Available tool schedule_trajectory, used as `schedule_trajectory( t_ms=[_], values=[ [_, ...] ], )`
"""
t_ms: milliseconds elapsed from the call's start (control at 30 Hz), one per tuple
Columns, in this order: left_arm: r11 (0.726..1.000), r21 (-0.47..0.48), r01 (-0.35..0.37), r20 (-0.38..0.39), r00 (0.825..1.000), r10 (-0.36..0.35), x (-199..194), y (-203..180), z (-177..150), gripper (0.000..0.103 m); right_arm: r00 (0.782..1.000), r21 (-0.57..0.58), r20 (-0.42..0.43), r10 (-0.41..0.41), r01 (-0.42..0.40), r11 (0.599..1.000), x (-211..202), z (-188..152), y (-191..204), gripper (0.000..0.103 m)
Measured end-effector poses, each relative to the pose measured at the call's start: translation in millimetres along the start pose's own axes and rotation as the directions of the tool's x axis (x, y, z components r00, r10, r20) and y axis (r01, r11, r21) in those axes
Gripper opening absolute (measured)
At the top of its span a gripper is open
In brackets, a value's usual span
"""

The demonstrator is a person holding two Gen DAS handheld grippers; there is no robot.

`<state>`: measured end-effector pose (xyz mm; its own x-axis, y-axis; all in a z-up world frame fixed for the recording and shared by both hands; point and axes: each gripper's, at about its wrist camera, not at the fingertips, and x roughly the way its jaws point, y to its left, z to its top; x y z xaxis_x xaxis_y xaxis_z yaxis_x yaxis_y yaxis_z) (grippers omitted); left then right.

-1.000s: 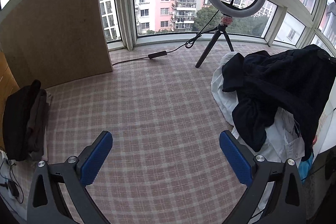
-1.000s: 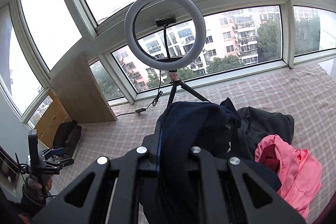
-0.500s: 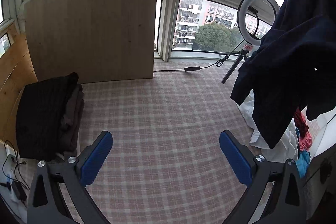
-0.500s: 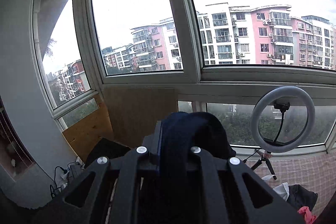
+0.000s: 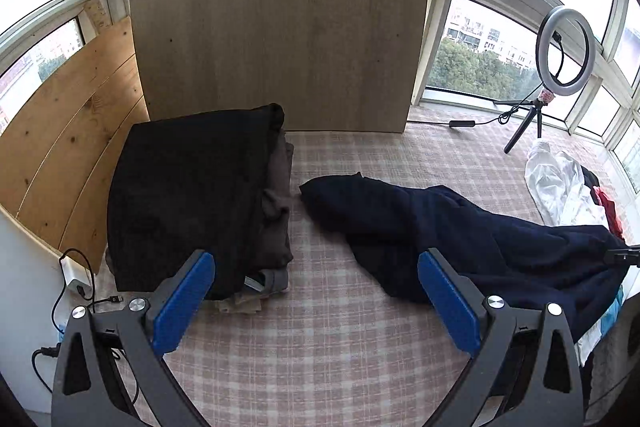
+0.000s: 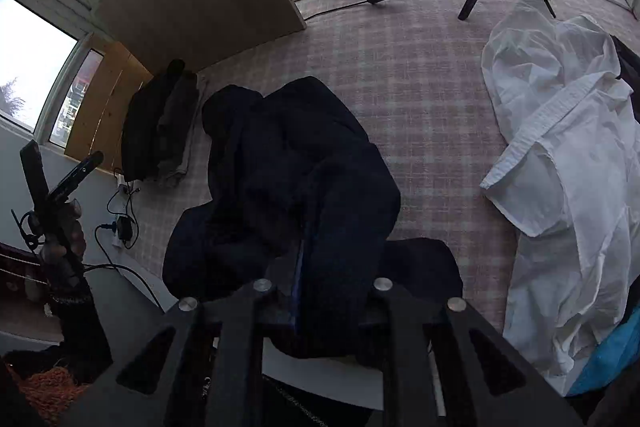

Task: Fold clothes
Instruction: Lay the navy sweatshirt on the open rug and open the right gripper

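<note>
Left wrist view: the navy garment (image 5: 460, 227) was laid crumpled on the checked surface (image 5: 320, 347), its long axis running from centre frame, just beside the folded dark stack (image 5: 188, 195), down to the right edge. The left hand-held gripper (image 5: 316, 303) was held wide open and empty. The right hand-held gripper (image 6: 320, 267) was seen opening, navy cloth still between its jaws.
</note>
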<state>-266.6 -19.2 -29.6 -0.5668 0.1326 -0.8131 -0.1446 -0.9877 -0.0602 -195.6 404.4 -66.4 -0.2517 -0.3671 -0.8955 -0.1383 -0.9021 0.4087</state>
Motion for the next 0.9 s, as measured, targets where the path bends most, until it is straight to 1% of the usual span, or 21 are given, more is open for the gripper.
schedule_trajectory(
  t_ms=[33,67,133,200,233,300,367,400,467,500,533,567,600,667,700,733,867,900],
  values=[
    [1.000,0.011,0.008,-0.028,1.000,-0.007,11.4,-4.1,-2.4,0.102,0.999,0.043,-0.046,-0.023,0.025,0.999,18.9,-8.7,-18.5,0.017],
    [1.000,0.018,0.025,-0.058,0.998,-0.024,23.4,-9.7,-4.6,0.102,0.997,0.034,-0.050,-0.056,0.058,0.998,26.8,-13.1,-25.9,0.017],
    [0.998,0.021,0.053,-0.104,0.993,-0.051,42.8,-23.3,-8.2,0.102,0.991,-0.005,-0.053,-0.122,0.122,0.992,30.0,-10.4,-30.7,0.017],
    [0.998,0.030,0.061,-0.136,0.989,-0.057,58.5,-39.8,-12.1,0.102,0.983,-0.049,-0.042,-0.181,0.179,0.983,24.8,-4.3,-32.1,0.025],
    [0.997,0.030,0.064,-0.140,0.988,-0.059,60.8,-44.1,-13.0,0.102,0.980,-0.066,-0.031,-0.198,0.195,0.978,18.3,-0.2,-33.0,0.026],
    [0.997,0.026,0.069,-0.138,0.988,-0.064,61.4,-49.6,-14.0,0.102,0.983,-0.071,0.003,-0.183,0.183,0.981,-2.5,8.2,-39.2,0.027],
    [0.997,0.022,0.073,-0.136,0.988,-0.070,62.0,-55.2,-15.0,0.102,0.987,-0.042,0.040,-0.159,0.160,0.986,-28.6,22.6,-48.1,0.031],
    [0.997,0.019,0.075,-0.135,0.988,-0.072,62.4,-58.0,-15.4,0.102,0.982,-0.039,0.072,-0.173,0.176,0.984,-39.6,26.1,-50.0,0.031],
    [0.998,0.008,0.060,-0.127,0.990,-0.058,60.7,-57.3,-12.6,0.102,0.971,-0.095,0.136,-0.199,0.212,0.973,-53.4,32.9,-39.4,0.031],
    [0.999,-0.005,0.052,-0.122,0.991,-0.052,59.8,-55.3,-10.9,0.102,0.975,-0.133,0.140,-0.170,0.189,0.973,-50.0,35.6,-28.8,0.033],
    [0.999,-0.017,0.044,-0.118,0.992,-0.045,59.0,-53.4,-9.2,0.102,0.980,-0.170,0.142,-0.142,0.165,0.971,-46.6,38.3,-18.2,0.038],
    [0.999,-0.029,0.033,-0.111,0.993,-0.036,56.8,-51.3,-7.8,0.102,0.983,-0.211,0.143,-0.112,0.141,0.967,-39.9,41.4,-5.6,0.044],
    [0.999,-0.041,0.022,-0.104,0.994,-0.026,54.2,-49.1,-6.5,0.102,0.987,-0.261,0.141,-0.081,0.116,0.958,-25.9,45.2,11.5,0.047],
    [0.998,-0.064,-0.004,-0.088,0.996,-0.002,47.2,-44.3,-4.0,0.102,0.992,-0.348,0.120,-0.026,0.066,0.935,8.5,51.8,46.0,0.049],
    [0.997,-0.075,-0.015,-0.080,0.997,0.009,42.4,-41.0,-3.5,0.102,0.996,-0.383,0.090,0.000,0.035,0.923,34.3,55.9,66.0,0.049],
    [0.996,-0.087,-0.025,-0.073,0.997,0.019,37.6,-37.6,-3.2,0.102,0.998,-0.414,0.068,0.008,0.021,0.910,59.1,61.1,84.0,0.049],
    [0.991,-0.109,-0.072,-0.059,0.996,0.066,19.9,-25.0,-8.6,0.102,0.991,-0.511,0.063,-0.115,0.131,0.850,147.0,91.9,135.1,0.049],
    [0.990,-0.112,-0.088,-0.058,0.995,0.082,16.7,-21.4,-11.6,0.102,0.989,-0.510,0.056,-0.137,0.146,0.848,163.6,101.6,138.4,0.049]
  ],
)
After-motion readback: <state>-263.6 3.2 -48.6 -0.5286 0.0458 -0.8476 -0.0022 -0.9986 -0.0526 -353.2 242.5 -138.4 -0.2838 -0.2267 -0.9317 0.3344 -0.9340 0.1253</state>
